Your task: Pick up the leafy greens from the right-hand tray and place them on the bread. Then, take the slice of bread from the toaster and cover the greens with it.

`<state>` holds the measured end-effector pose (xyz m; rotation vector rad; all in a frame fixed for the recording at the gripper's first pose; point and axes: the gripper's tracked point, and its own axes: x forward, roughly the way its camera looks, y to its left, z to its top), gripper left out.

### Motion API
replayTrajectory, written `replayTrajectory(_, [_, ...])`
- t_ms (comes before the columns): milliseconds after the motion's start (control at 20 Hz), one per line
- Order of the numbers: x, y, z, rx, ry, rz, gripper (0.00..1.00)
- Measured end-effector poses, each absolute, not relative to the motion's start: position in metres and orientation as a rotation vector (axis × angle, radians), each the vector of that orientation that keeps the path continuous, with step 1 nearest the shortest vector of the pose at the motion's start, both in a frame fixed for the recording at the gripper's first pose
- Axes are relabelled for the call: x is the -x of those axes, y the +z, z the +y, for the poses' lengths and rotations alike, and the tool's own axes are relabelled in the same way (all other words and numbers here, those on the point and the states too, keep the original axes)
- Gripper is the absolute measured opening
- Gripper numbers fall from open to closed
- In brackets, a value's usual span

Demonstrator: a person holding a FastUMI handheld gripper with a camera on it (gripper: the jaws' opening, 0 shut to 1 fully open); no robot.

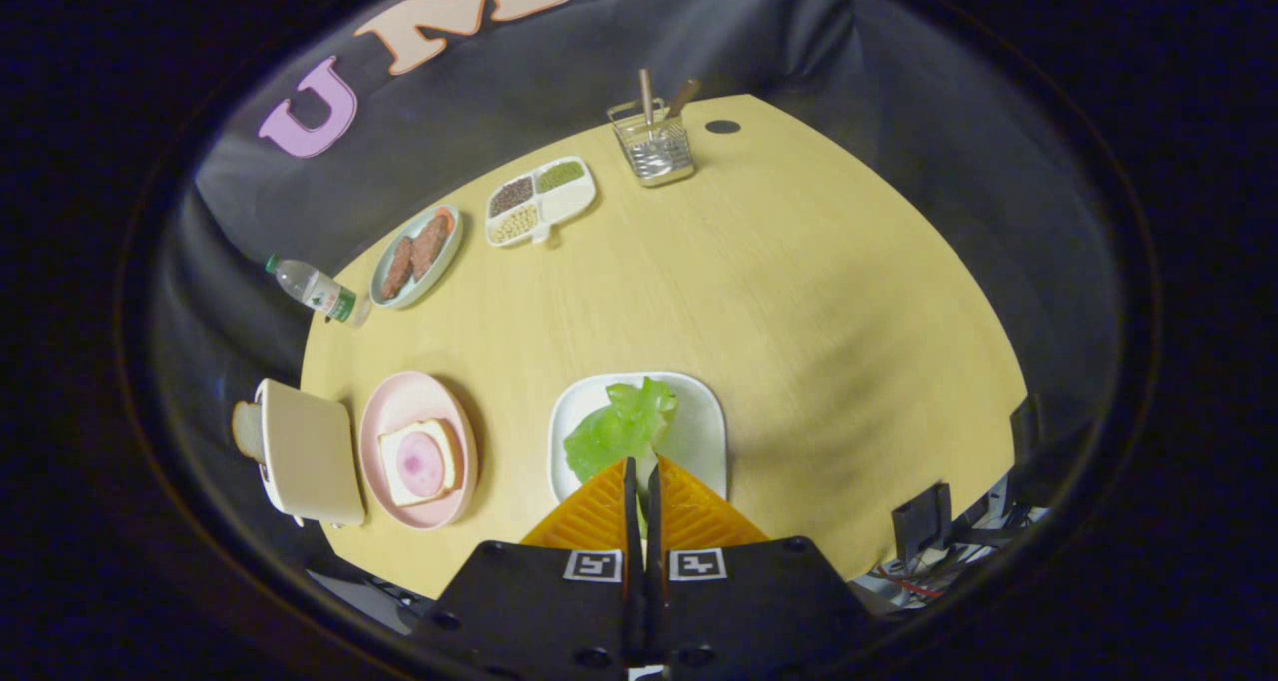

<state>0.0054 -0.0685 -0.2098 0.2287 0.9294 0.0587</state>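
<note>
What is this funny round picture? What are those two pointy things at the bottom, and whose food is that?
The camera sits on a hand-held grabbing tool, so you look along its two fingers; a person carries the tool. The gripper has its fingers almost together, right at the leafy greens on the white tray. They seem to pinch the near edge of the leaves, but I cannot be sure.

Everything rests on a yellow wooden table. Beside the tray is a pink plate with bread and a round slice of ham. Next to that stands a toaster with a slice of bread poking out. Farther away are a water bottle, a plate of sausages, a divided dish of beans and a wire basket with sticks.
</note>
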Motion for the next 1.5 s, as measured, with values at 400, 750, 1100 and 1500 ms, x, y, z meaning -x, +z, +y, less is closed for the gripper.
replayTrajectory(400, [0.013, -0.159, 0.054, -0.195, 0.266, 0.873, 0.04])
replayTrajectory(750, [0.039, -0.122, 0.170, -0.239, 0.467, 0.839, 0.03])
replayTrajectory(1100, [0.032, -0.161, 0.208, -0.160, 0.502, 0.919, 0.03])
replayTrajectory(1500, [0.004, -0.203, 0.167, -0.065, 0.410, 0.972, 0.03])
